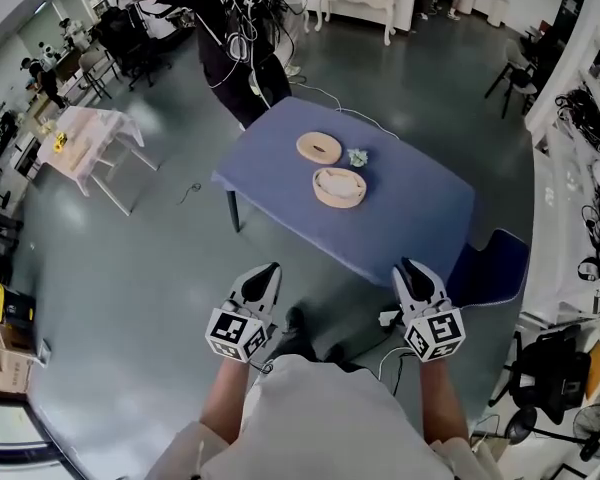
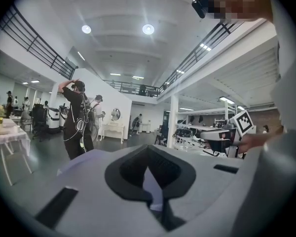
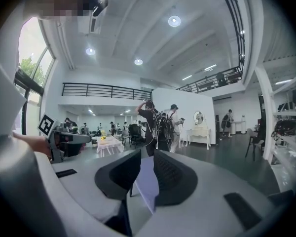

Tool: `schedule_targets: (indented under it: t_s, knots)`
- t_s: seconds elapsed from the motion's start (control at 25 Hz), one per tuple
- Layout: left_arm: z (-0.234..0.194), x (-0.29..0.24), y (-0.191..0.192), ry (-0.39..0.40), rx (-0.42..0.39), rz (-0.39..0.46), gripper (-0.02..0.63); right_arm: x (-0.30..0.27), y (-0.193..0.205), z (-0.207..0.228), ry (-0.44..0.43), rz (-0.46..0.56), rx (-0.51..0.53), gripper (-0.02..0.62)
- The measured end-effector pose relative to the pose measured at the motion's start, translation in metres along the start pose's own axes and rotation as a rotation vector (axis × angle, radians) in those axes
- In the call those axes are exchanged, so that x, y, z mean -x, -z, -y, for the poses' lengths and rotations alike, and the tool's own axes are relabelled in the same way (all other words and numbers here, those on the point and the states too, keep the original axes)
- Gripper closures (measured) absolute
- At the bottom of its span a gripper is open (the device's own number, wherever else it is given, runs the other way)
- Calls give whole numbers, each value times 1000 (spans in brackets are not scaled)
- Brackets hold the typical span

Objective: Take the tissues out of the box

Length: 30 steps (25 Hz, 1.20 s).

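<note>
Light, soft, easily torn tissues [image 1: 338, 180] sit in the round box [image 1: 325, 199] on the counter [image 1: 420, 218], best pinched at a raised fold, while the left gripper [image 1: 268, 270] looks closed and the right gripper [image 1: 408, 265] is closing on nothing.

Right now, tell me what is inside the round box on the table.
White tissue fills the open round box; whatever lies beneath that tissue is covered.

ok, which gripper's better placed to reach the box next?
Right, marginally: the right gripper is nearer the table edge, jaws apart, closing, nothing between them. The left gripper has tips meeting. Both far from the box.
</note>
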<state>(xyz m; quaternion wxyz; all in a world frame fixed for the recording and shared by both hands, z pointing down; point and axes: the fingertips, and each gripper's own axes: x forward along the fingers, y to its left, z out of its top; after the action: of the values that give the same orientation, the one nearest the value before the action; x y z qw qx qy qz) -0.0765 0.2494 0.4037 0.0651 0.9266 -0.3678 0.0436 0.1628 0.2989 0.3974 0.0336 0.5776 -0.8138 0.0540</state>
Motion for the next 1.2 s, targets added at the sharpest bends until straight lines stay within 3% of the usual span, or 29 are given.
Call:
schedule_targets:
  t_s: [0.44,1.2]
  knots:
    - [-51,-49,-4,53,12,-6,598,-56,4,14,51,-22,-7,495]
    - [-202,-178,-12,236,-9,-64,598,-228,9,33,189,-87,-28,495]
